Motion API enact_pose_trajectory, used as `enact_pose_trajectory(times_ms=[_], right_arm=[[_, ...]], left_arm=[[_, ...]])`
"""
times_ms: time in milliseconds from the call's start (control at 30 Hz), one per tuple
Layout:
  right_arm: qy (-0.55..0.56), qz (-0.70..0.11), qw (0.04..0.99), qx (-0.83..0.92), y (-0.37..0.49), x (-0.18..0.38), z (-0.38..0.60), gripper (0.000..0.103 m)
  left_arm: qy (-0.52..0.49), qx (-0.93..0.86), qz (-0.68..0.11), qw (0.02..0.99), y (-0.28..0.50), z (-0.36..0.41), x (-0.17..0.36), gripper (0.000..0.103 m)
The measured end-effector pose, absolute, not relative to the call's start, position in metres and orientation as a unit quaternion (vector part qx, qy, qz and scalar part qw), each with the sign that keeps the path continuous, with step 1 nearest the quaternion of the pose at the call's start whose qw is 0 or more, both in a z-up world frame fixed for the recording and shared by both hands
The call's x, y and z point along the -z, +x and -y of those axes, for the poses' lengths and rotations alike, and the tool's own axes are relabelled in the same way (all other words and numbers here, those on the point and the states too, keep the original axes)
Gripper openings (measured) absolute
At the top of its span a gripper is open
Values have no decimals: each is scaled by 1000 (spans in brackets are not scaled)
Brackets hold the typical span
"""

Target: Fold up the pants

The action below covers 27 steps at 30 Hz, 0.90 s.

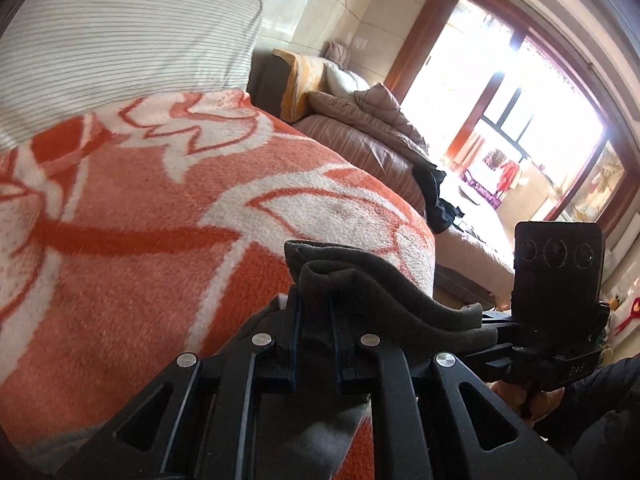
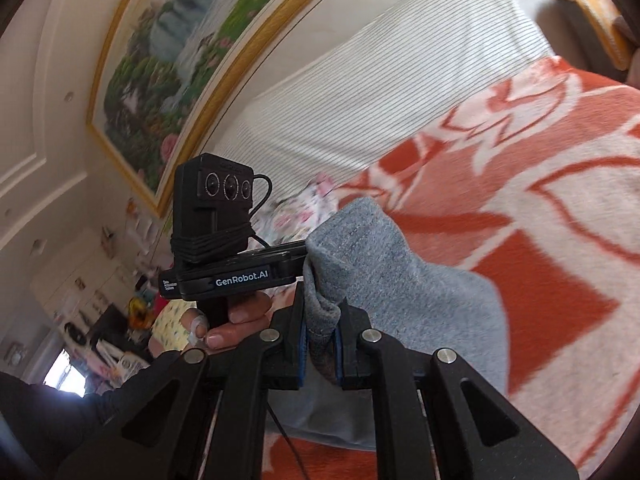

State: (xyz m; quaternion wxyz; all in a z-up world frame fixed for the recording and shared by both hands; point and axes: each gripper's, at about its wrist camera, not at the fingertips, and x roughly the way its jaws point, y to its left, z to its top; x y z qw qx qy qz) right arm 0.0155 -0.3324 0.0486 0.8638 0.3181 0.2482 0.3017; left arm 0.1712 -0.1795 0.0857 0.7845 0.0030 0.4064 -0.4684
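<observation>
Grey fleece pants [image 2: 400, 284] hang lifted above an orange and white blanket [image 2: 560, 208]. My right gripper [image 2: 320, 340] is shut on a bunched edge of the pants, and the cloth drapes away to the right. In the left wrist view my left gripper [image 1: 314, 312] is shut on another folded edge of the pants [image 1: 360, 280], which look dark grey against the light. The other gripper's body [image 1: 556, 280] is at the right there, and the left one's body [image 2: 224, 240] shows in the right wrist view, with a hand [image 2: 236, 320] on its handle.
The orange and white blanket [image 1: 160, 220] covers the bed. A striped pillow [image 1: 120, 40] lies at its head. A brown quilt [image 1: 360, 128] and dark clothes [image 1: 436, 196] lie on furniture beyond, by a bright window [image 1: 520, 100]. A framed painting [image 2: 192, 40] hangs on the wall.
</observation>
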Motion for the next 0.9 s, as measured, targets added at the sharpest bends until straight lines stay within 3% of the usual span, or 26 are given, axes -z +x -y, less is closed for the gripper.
enact_pose_trajectory(times_ms=[300,667,800,900], right_arm=[[290,-303,828,-372,44,-28,239,11],[273,-388,794,-382,71,36,185,12],[262,-407,784,-388,73,47,174,20],[255,-410,780,-398,70,47,168,34]], left_arm=[[-71,411,-421,805,157,76,-46,11],[-116,342,-494,791,160,12,36,12],[-122,313,-500,798,152,-9,40,9],[-135,294,-497,805,142,-28,36,9]])
